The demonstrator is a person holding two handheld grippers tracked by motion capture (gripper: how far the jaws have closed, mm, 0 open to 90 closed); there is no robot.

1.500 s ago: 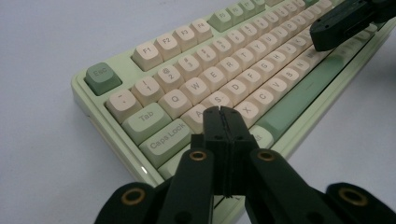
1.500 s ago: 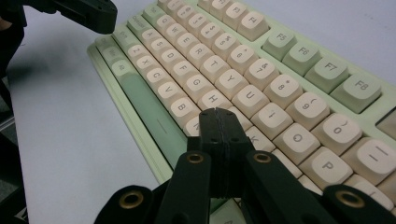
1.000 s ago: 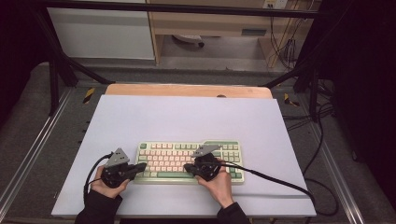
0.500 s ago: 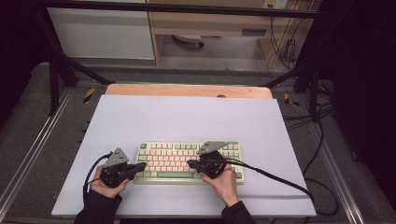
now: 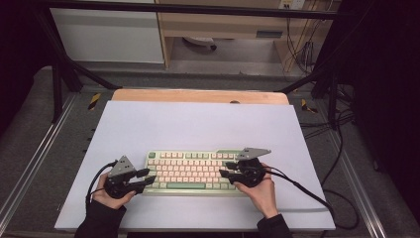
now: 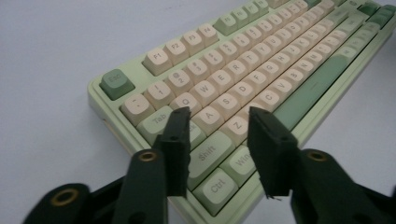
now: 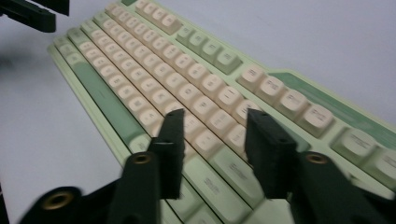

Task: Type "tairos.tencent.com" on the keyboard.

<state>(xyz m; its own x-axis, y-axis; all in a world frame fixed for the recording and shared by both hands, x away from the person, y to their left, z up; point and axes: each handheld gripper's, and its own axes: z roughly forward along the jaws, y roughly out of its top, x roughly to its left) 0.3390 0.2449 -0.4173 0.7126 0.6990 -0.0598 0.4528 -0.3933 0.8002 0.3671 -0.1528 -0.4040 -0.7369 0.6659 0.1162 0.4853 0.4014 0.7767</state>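
A pale green keyboard [image 5: 190,171] with cream keys lies flat on the near half of the white table top [image 5: 198,124]. My left gripper [image 5: 149,177] is at its left end, and its jaws have just been opening. In the left gripper view they stand apart as the left gripper [image 6: 218,116] hovers over the Shift and Ctrl corner of the keyboard [image 6: 261,70], gripping nothing. My right gripper [image 5: 225,169] points left over the keyboard's right part, and its jaws have also just been opening. The right gripper [image 7: 215,116] holds nothing above the keyboard [image 7: 154,60].
A wooden strip [image 5: 198,95] borders the table top's far edge. The right gripper's black cable [image 5: 307,191] trails off to the right across the surface. Metal frame rails [image 5: 34,163] run along both sides, with loose cables on the floor at right.
The right hand has slid to the right along the keyboard and lifted slightly. Both grippers' jaws, closed before, now stand apart. The left hand has stayed put.
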